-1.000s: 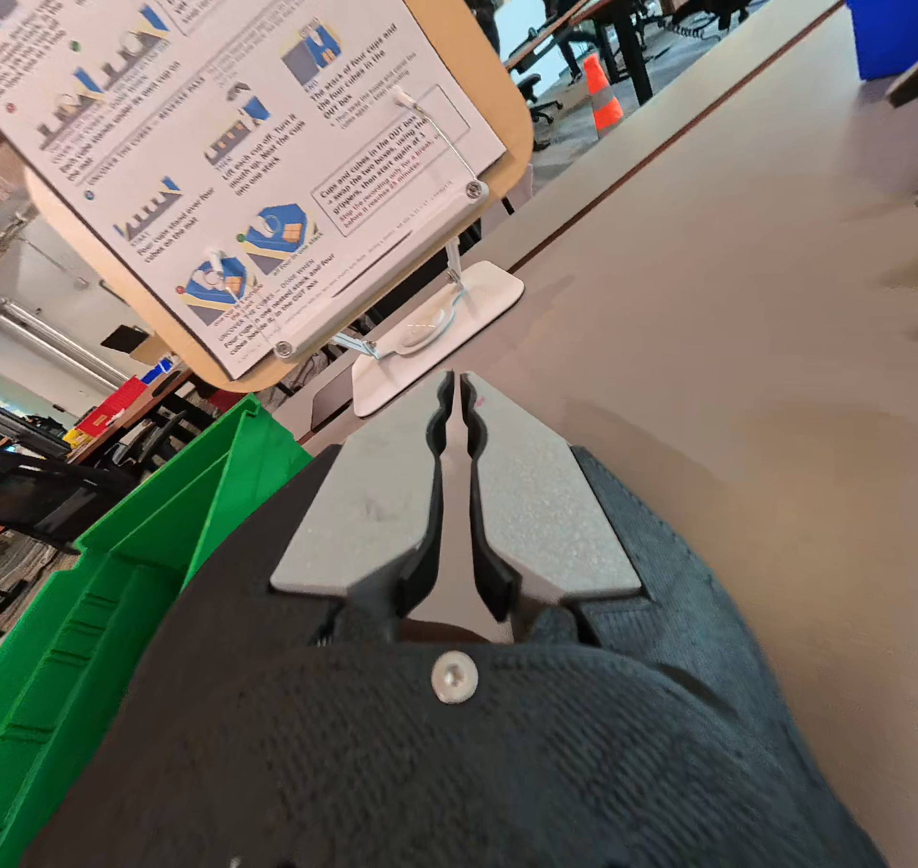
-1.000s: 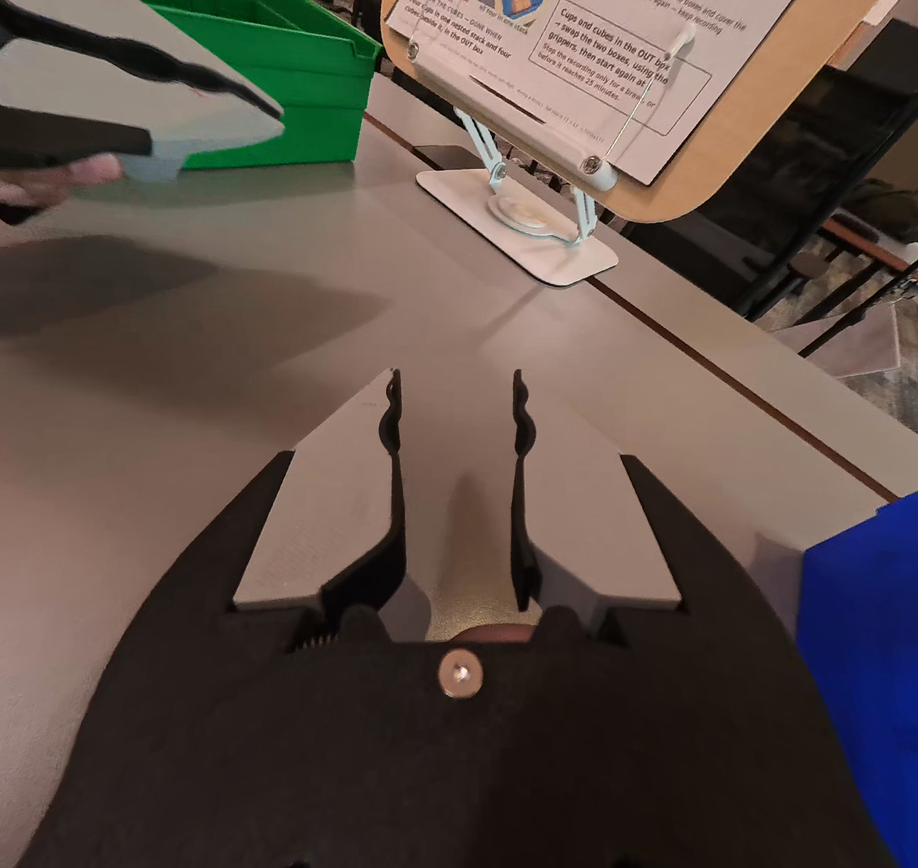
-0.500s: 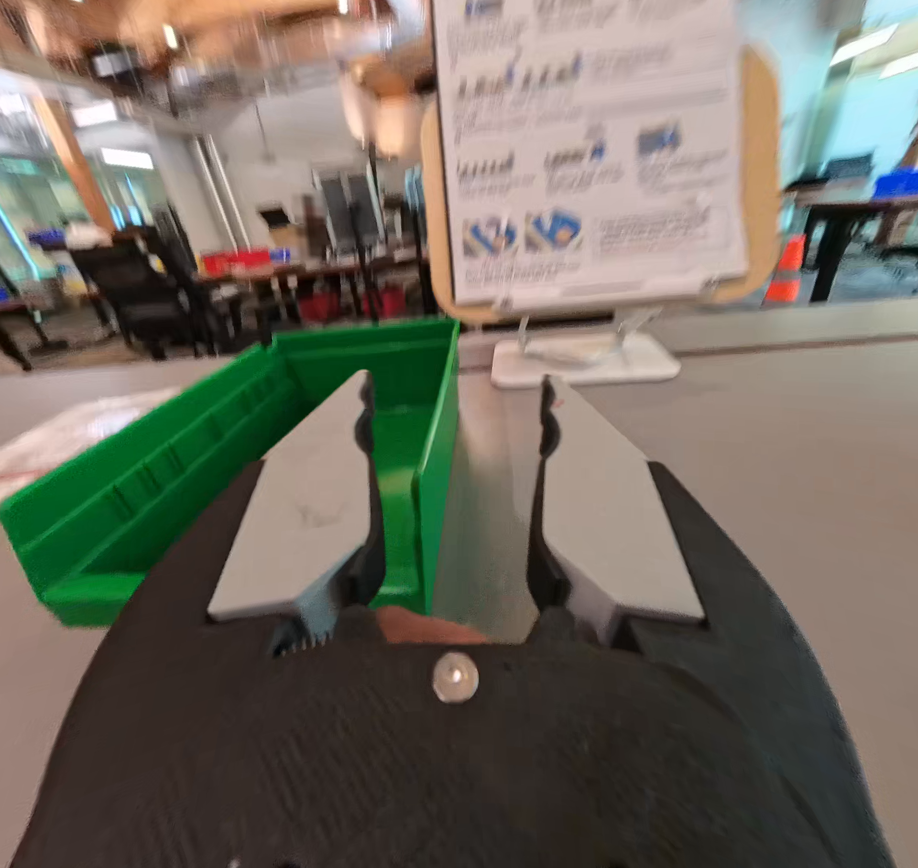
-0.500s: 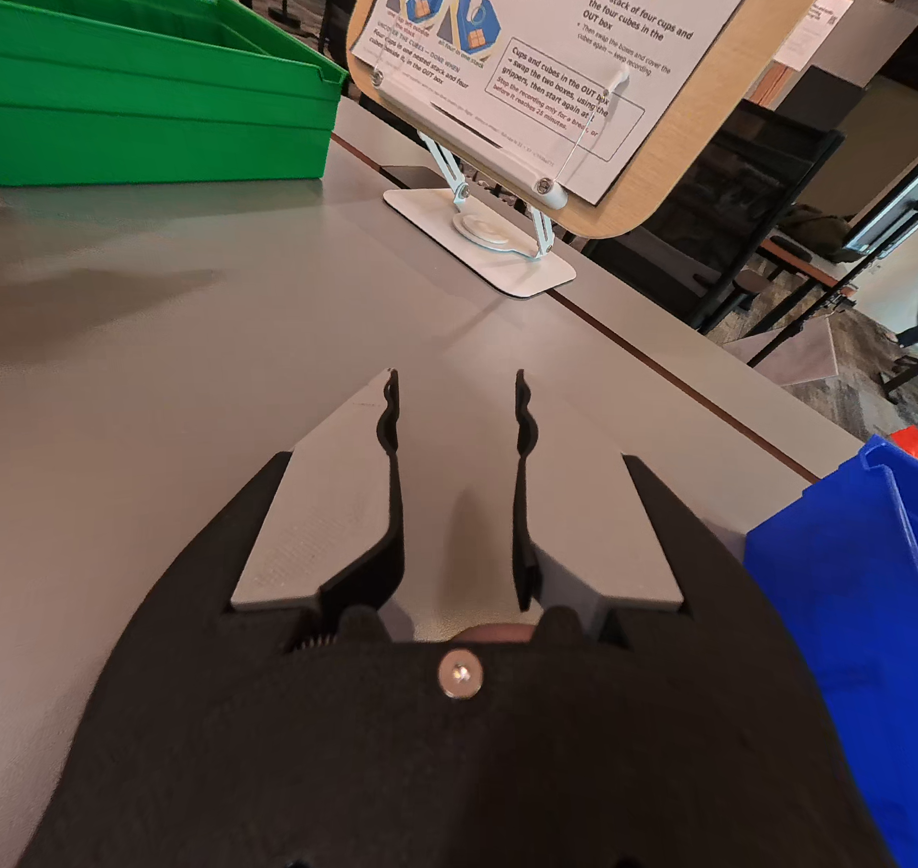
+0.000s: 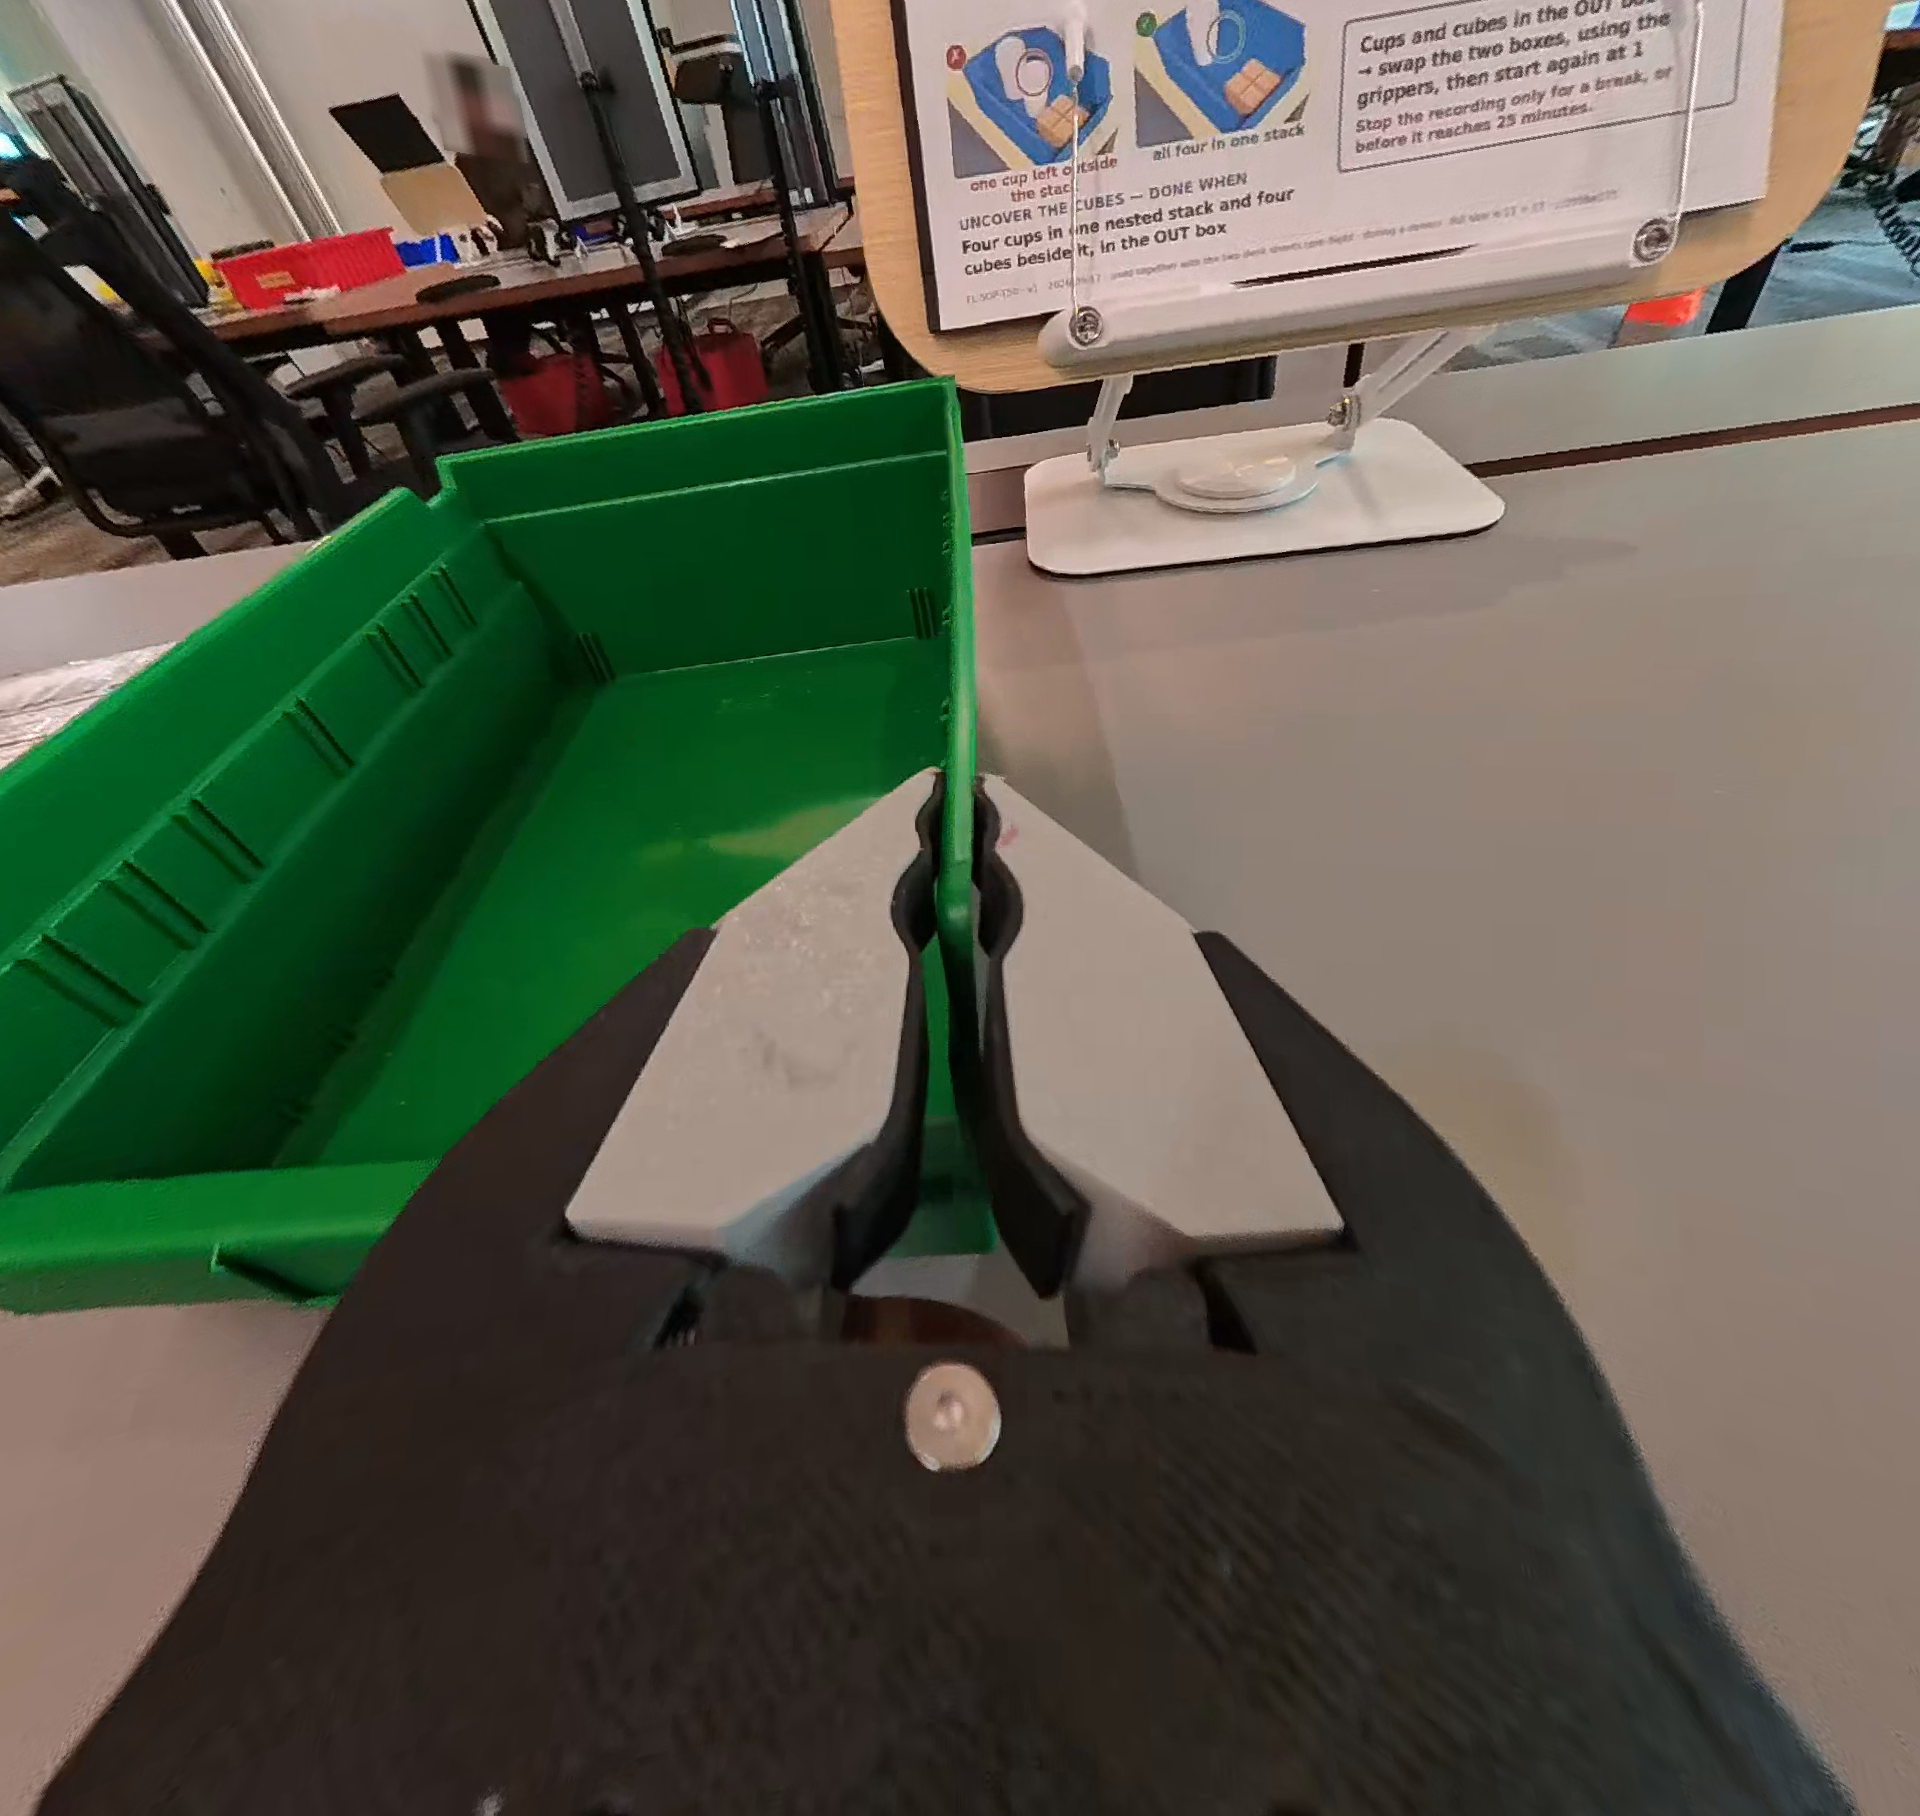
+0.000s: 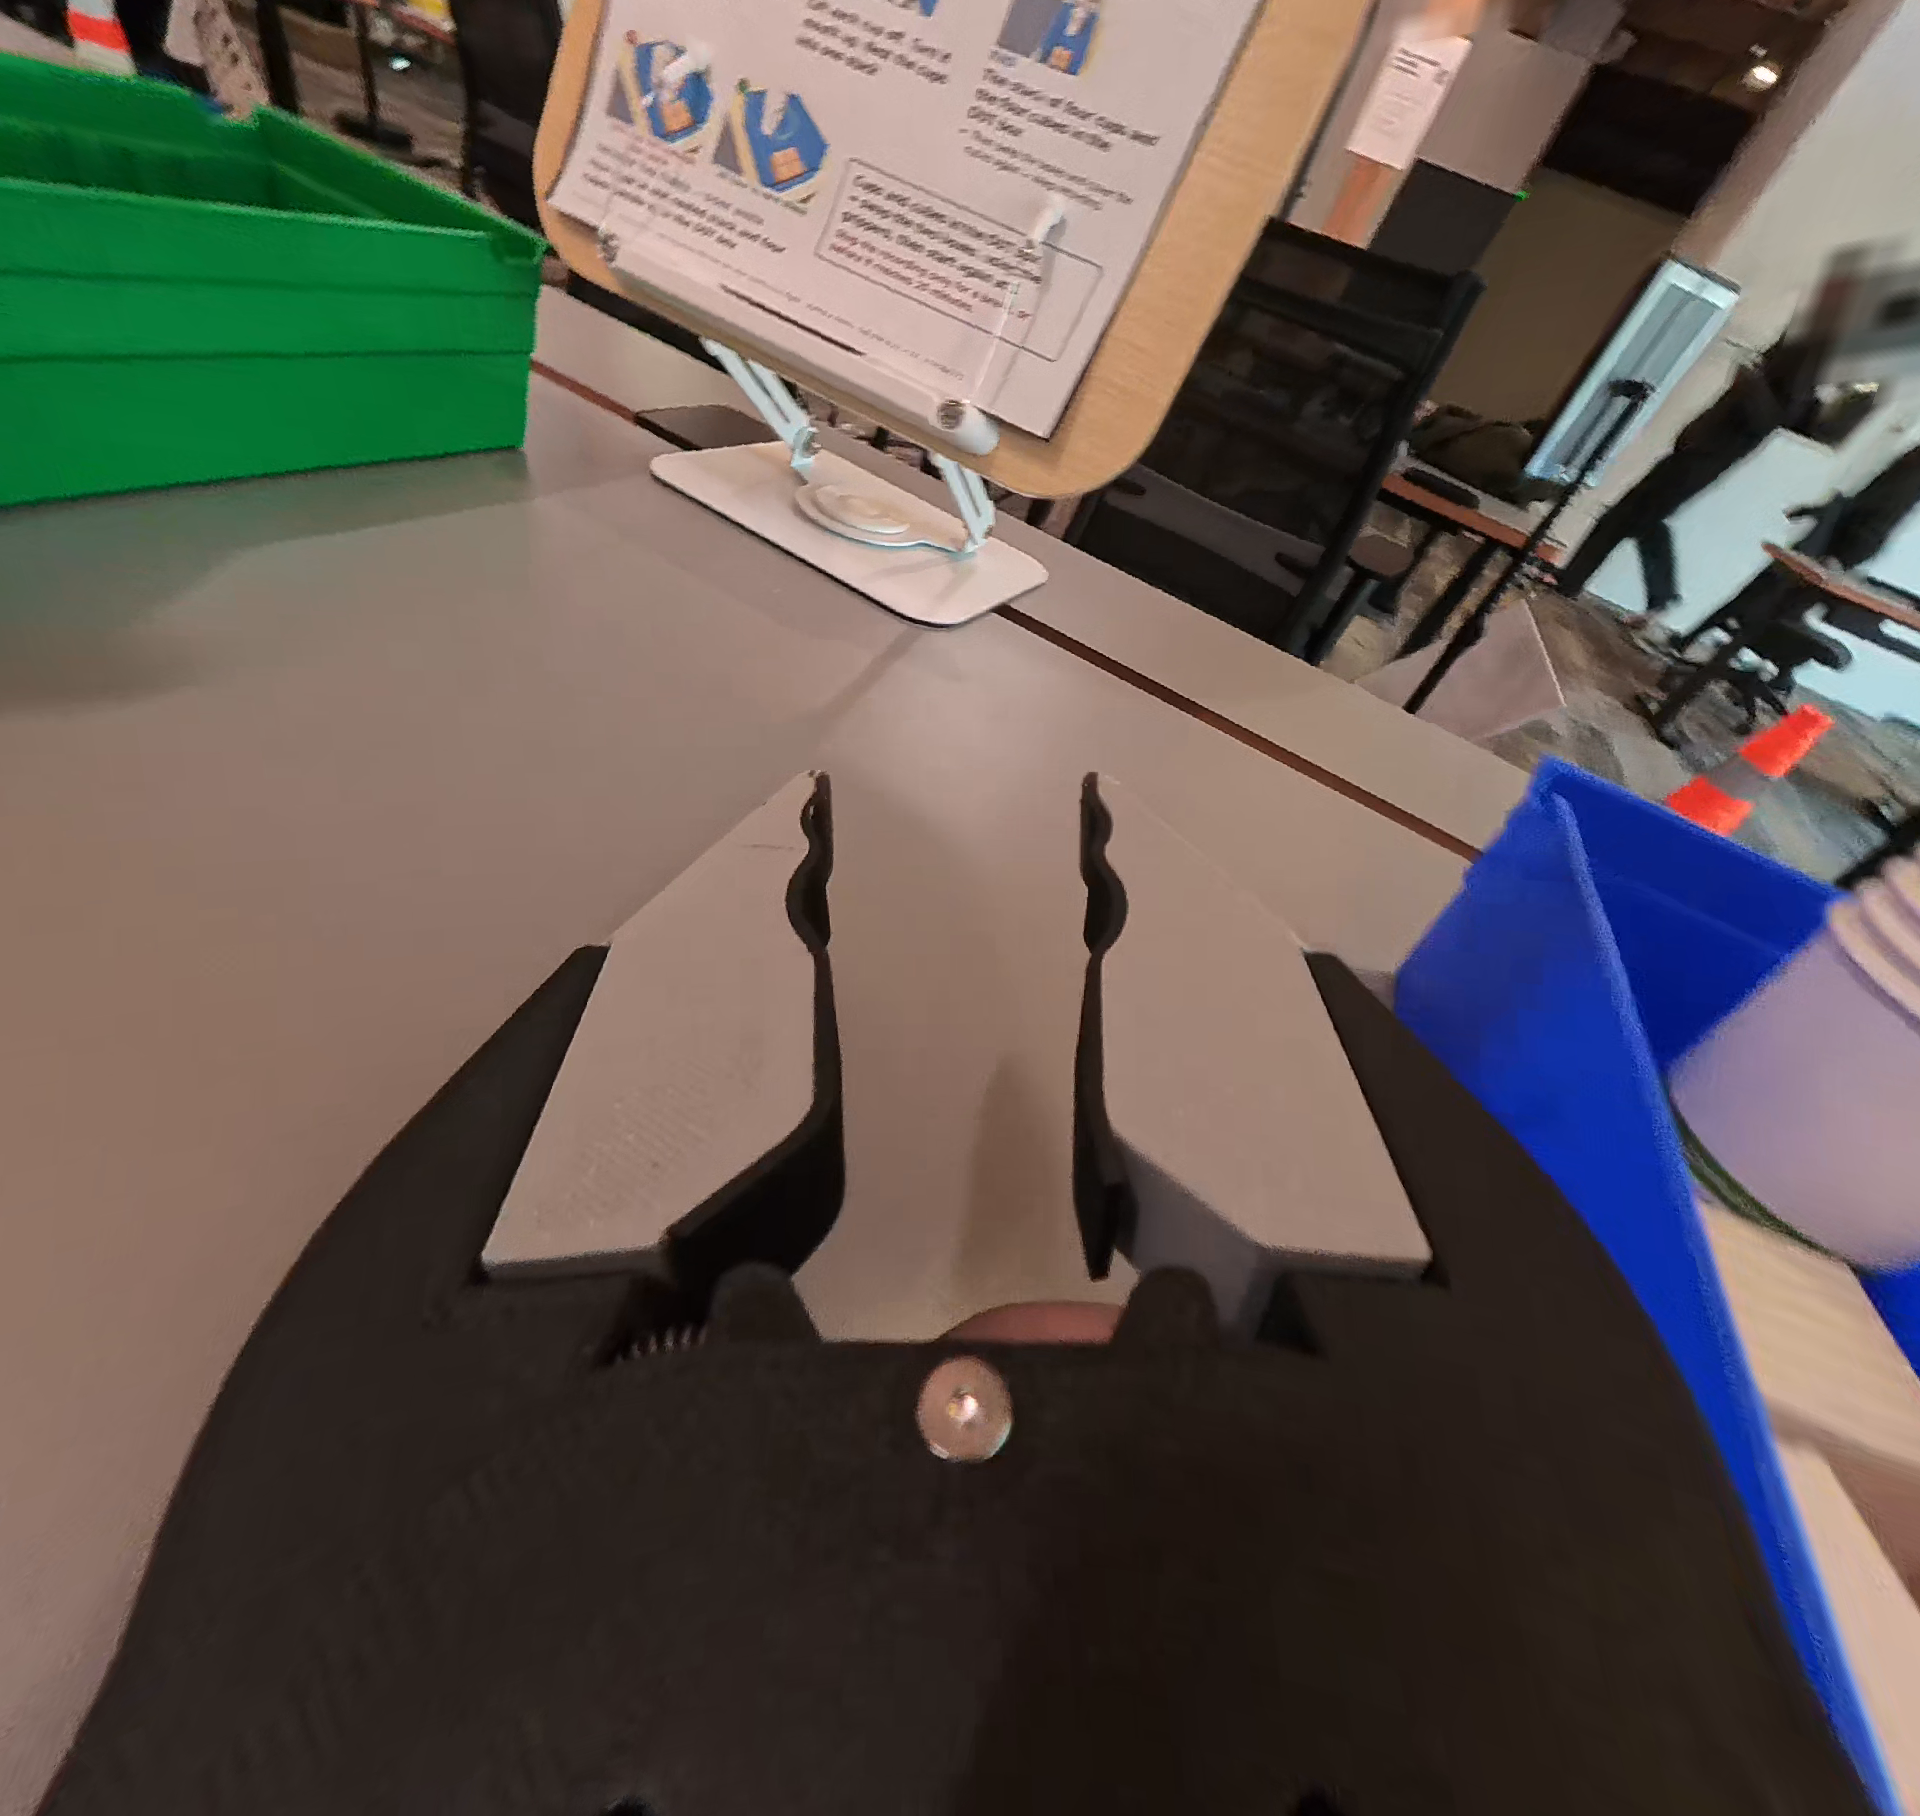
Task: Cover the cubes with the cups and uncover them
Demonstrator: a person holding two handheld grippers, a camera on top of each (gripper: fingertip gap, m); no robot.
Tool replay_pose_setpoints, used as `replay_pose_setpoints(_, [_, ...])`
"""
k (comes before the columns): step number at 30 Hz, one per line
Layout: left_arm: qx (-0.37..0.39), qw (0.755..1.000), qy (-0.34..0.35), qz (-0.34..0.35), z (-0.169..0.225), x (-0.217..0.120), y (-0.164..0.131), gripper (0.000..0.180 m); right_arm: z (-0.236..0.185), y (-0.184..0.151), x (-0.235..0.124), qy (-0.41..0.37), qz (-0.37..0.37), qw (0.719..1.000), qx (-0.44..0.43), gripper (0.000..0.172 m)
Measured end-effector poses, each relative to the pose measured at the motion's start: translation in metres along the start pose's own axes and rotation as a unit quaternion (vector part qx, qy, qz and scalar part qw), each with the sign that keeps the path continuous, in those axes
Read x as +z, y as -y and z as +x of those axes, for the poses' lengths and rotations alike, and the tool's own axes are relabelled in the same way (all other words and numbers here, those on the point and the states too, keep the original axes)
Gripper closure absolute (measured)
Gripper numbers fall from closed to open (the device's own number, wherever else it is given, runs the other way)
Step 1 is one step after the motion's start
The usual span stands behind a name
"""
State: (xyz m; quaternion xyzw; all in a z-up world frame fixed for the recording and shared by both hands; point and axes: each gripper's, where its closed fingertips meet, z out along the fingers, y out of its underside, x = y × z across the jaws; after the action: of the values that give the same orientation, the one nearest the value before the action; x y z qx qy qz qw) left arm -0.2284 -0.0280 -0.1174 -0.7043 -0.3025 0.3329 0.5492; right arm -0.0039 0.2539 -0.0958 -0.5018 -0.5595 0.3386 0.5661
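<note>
My left gripper [image 5: 958,790] is shut on the right side wall of the green box [image 5: 520,831], with one pad inside the box and one outside. The green box is empty and stands on the grey table [image 5: 1455,831]. It also shows at the far left of the right wrist view [image 6: 260,343]. My right gripper [image 6: 951,790] is open and empty above the table, with bare table between its pads. To its right stands the blue box [image 6: 1558,1039] with pale stacked cups [image 6: 1808,1070] in it, blurred. No cubes are in view.
An instruction sheet on a tan board with a white stand [image 5: 1257,499] stands at the table's back; it shows in the right wrist view too [image 6: 862,519]. Beyond the table are desks, chairs and orange cones [image 6: 1777,748].
My left gripper swung from the stand towards the green box, opened, then closed on the box's right wall. My right gripper stayed open and turned right, bringing the blue box into view.
</note>
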Motion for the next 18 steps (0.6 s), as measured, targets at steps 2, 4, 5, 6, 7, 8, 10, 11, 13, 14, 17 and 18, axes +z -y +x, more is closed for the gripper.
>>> replay_pose_setpoints(2, [-0.011,1.000,-0.008,0.006,-0.001,-0.005,0.001,0.179,0.013,-0.004,-0.018,-0.034,-0.008,0.999,0.021,0.126])
replay_pose_setpoints(4, [-0.020,1.000,-0.008,0.015,-0.003,-0.011,0.002,0.179,0.027,-0.007,-0.041,-0.068,-0.017,0.997,0.025,0.123])
replay_pose_setpoints(5, [-0.019,1.000,-0.007,0.021,-0.003,-0.013,0.004,0.179,0.035,-0.007,-0.055,-0.089,-0.018,0.996,0.020,0.123])
replay_pose_setpoints(6, [-0.016,1.000,-0.007,0.026,-0.002,-0.015,0.006,0.179,0.045,-0.008,-0.070,-0.115,-0.020,0.993,0.011,0.124])
replay_pose_setpoints(7, [-0.012,0.999,-0.009,0.030,-0.001,-0.016,0.008,0.179,0.057,-0.011,-0.084,-0.143,-0.029,0.989,0.001,0.128])
replay_pose_setpoints(8, [-0.008,0.999,-0.010,0.034,0.000,-0.017,0.010,0.179,0.069,-0.016,-0.097,-0.169,-0.038,0.985,-0.007,0.131])
replay_pose_setpoints(10, [-0.008,0.999,-0.011,0.039,0.001,-0.019,0.013,0.179,0.092,-0.033,-0.114,-0.213,-0.073,0.974,-0.022,0.128])
replay_pose_setpoints(11, [-0.010,0.999,-0.012,0.041,0.001,-0.019,0.013,0.180,0.099,-0.044,-0.116,-0.216,-0.095,0.971,-0.023,0.128])
replay_pose_setpoints(13, [-0.015,0.999,-0.012,0.047,-0.001,-0.022,0.016,0.180,0.098,-0.067,-0.109,-0.183,-0.135,0.974,0.004,0.131])
replay_pose_setpoints(14, [-0.017,0.998,-0.013,0.051,-0.001,-0.023,0.017,0.180,0.095,-0.077,-0.104,-0.162,-0.148,0.975,0.024,0.139])
replay_pose_setpoints(17, [-0.029,0.997,-0.033,0.066,0.002,-0.031,0.022,0.180,0.098,-0.091,-0.092,-0.135,-0.154,0.977,0.061,0.166])
replay_pose_setpoints(18, [-0.029,0.996,-0.040,0.077,0.002,-0.035,0.026,0.180,0.097,-0.091,-0.089,-0.131,-0.154,0.977,0.064,0.166])
